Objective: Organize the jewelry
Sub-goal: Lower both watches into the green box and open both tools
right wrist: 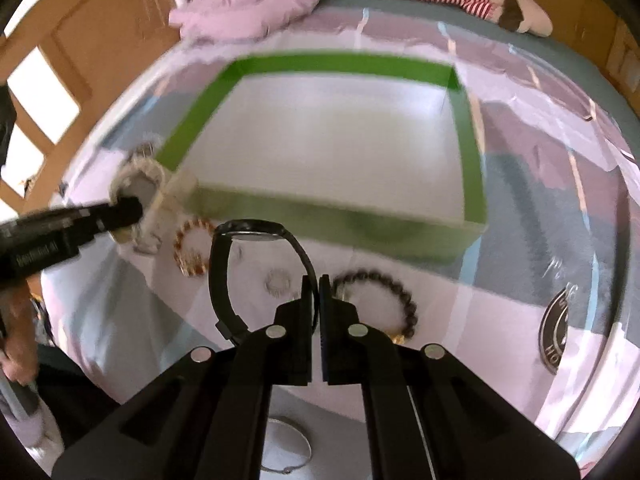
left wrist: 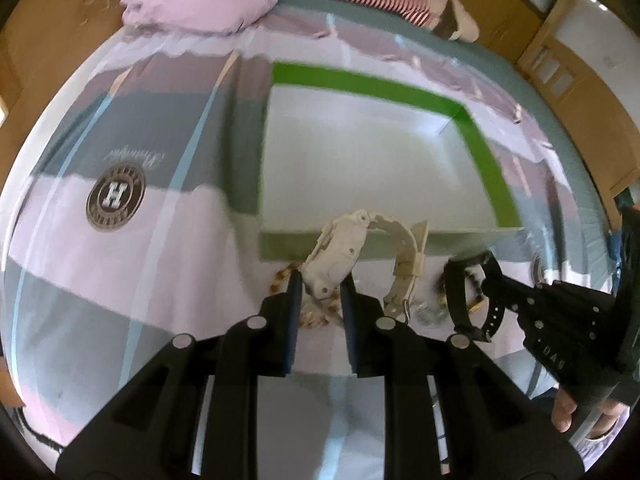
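Here, just before the green box (left wrist: 486, 160), the left gripper (left wrist: 319, 286) pinches the white watch (left wrist: 340, 256) by its stiff case; rightward, the right gripper (right wrist: 319, 282) clamps the black watch (right wrist: 256, 236)'s floppy strap, seemingly lifted.

The right gripper (right wrist: 318, 280) pinches a black watch (right wrist: 248, 236) by its strap, lifted before the green-rimmed box (right wrist: 474, 168); a dark bead bracelet (right wrist: 400, 292) lies on the bed (right wrist: 520, 264).

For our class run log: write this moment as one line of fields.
left gripper: shut on white watch | right gripper: shut on black watch | green box: empty | bracelets on bedspread
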